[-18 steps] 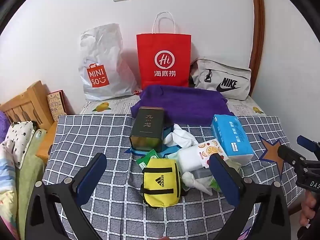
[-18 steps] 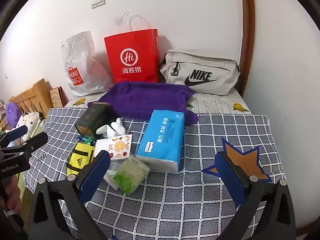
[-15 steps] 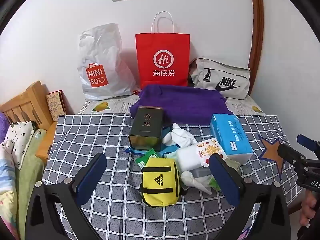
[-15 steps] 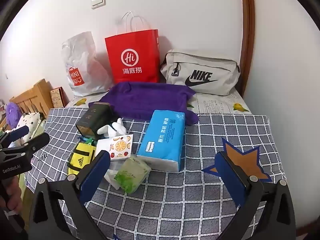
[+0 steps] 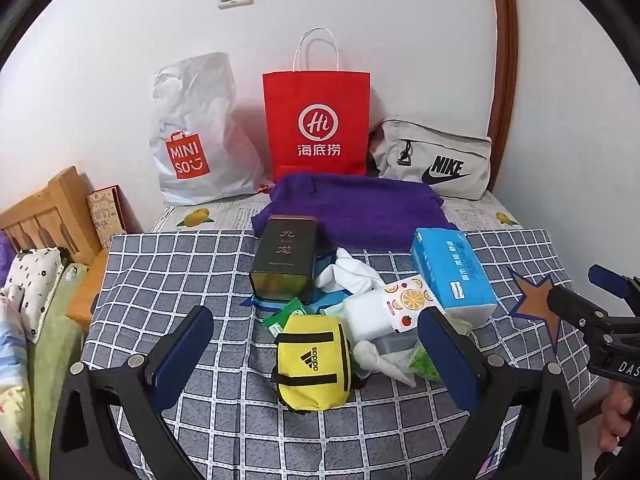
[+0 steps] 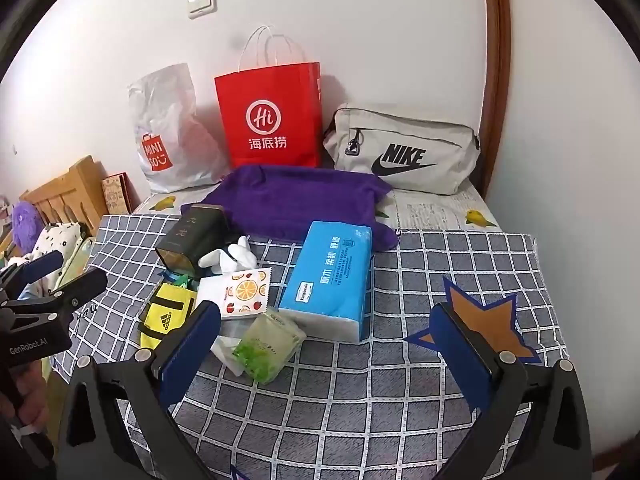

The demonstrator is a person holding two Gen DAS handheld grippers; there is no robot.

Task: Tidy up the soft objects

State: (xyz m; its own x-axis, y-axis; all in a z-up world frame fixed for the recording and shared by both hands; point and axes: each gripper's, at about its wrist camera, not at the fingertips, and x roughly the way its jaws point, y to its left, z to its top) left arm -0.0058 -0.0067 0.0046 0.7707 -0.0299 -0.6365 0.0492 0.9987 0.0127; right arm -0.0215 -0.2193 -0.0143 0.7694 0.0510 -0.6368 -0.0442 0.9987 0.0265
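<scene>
Grippers first: the left gripper (image 5: 316,342) and the right gripper (image 6: 326,340) are both hanging over the near edge of the checkered cloth (image 5: 168,272) with jaws spread wide and gripping nothing. Using the black tin (image 5: 286,258) as my landmark: the yellow Adidas pouch (image 5: 314,362) is sitting just in front of it, white socks (image 5: 352,276) are lying right beside it, and the blue tissue pack (image 6: 330,280) is lying further out past the socks. The fruit-print pack (image 6: 244,290) and the green tissue packet (image 6: 268,346) are bunching up between pouch and tissue pack. Behind the tin, a purple towel (image 6: 296,200) is spreading toward the red paper bag (image 6: 272,120).
</scene>
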